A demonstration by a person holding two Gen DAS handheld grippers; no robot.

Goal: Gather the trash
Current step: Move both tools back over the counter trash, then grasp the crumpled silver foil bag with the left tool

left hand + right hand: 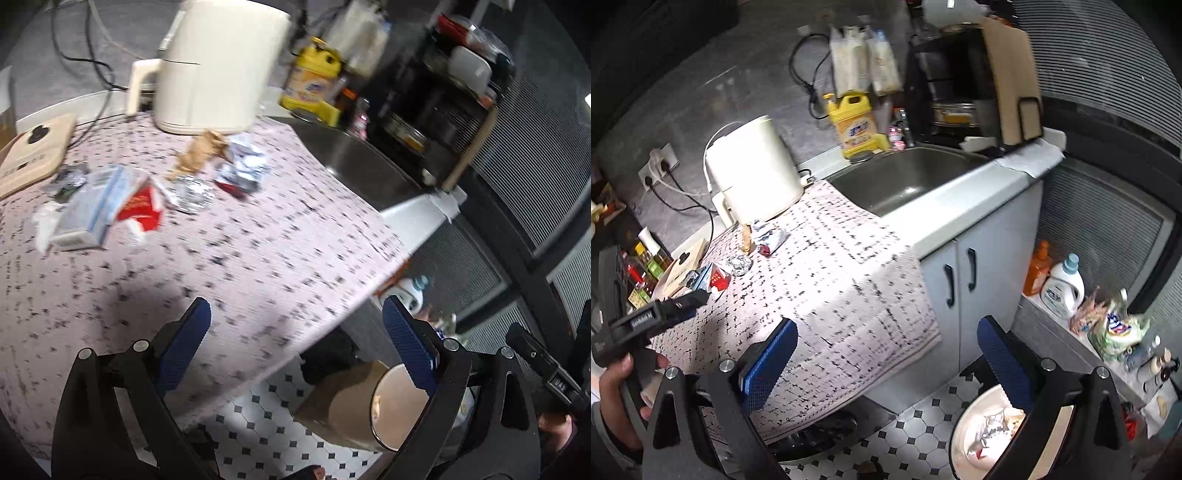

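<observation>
Several scraps already lie in the bin [988, 428] at the lower right of the right wrist view, while more trash [147, 195], a red carton, foil and crumpled paper, sits on the cloth [258, 258] at upper left. The left gripper [295, 343] and right gripper [886, 354] are spread wide and empty.

home kitchen | sink [905, 184] | detergent jug [855, 125] | cupboard doors [960, 280]

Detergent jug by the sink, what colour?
Yellow jug with a yellow cap; clearest in the right wrist view.
</observation>
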